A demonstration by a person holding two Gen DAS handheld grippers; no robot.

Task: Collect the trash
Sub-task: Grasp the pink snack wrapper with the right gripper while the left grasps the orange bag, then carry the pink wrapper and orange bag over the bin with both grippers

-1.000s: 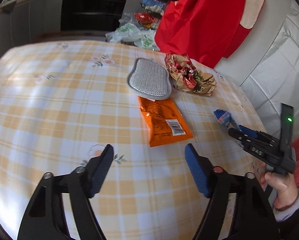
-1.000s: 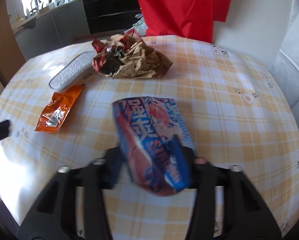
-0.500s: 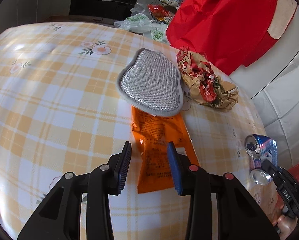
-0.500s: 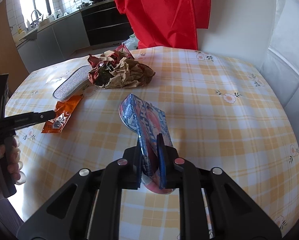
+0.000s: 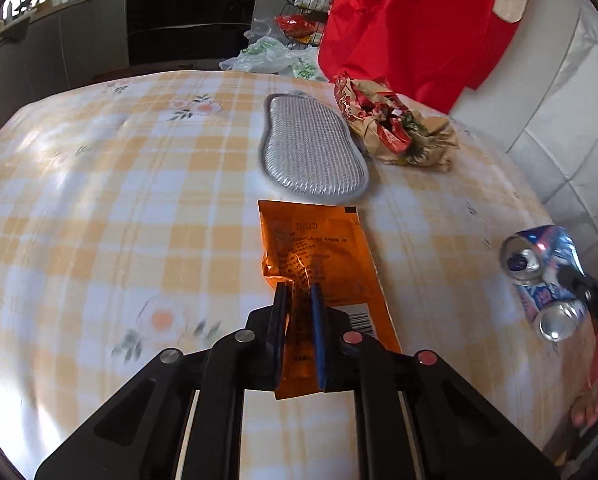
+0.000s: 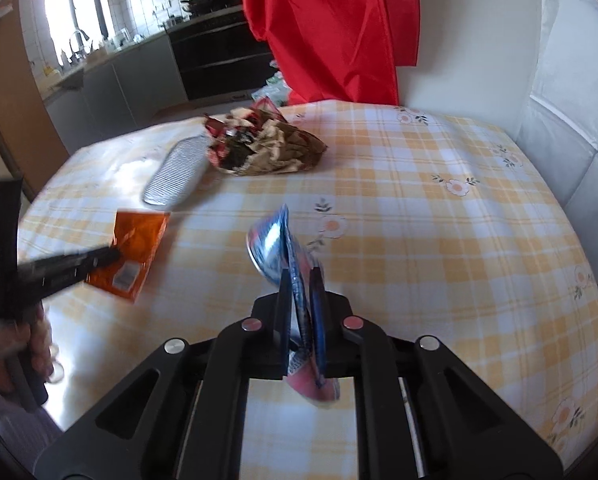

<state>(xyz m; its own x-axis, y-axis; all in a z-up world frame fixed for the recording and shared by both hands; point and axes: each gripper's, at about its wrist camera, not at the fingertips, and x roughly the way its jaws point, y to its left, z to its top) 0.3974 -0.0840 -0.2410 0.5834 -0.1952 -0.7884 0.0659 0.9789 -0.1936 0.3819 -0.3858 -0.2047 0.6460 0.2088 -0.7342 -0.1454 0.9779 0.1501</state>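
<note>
So the left gripper [image 5: 297, 332] was clamped down on the near end of the orange packet [image 5: 319, 264], pads squeezed together with the foil bunched up between them. Looked like an edge grab because the packet was lying flat on the counter [image 5: 99, 220] and that's the only way to get a thin thing up. The rest of the packet stretched forward from the pads, barcode corner off to the right, far end just short of the grey mesh pad [image 5: 311, 152]. Past that pad sat the crumpled paper bag [image 5: 399, 128] full of wrappers, probably the next thing to collect.

The right gripper [image 6: 301, 316] was closed tight on the crushed can [image 6: 283, 248], holding it on edge above the counter, the flattened body pinched between the pads and its ends sticking out front and back. Both pieces seemed ready to go wherever the trash goes; couldn't see a bin anywhere.
</note>
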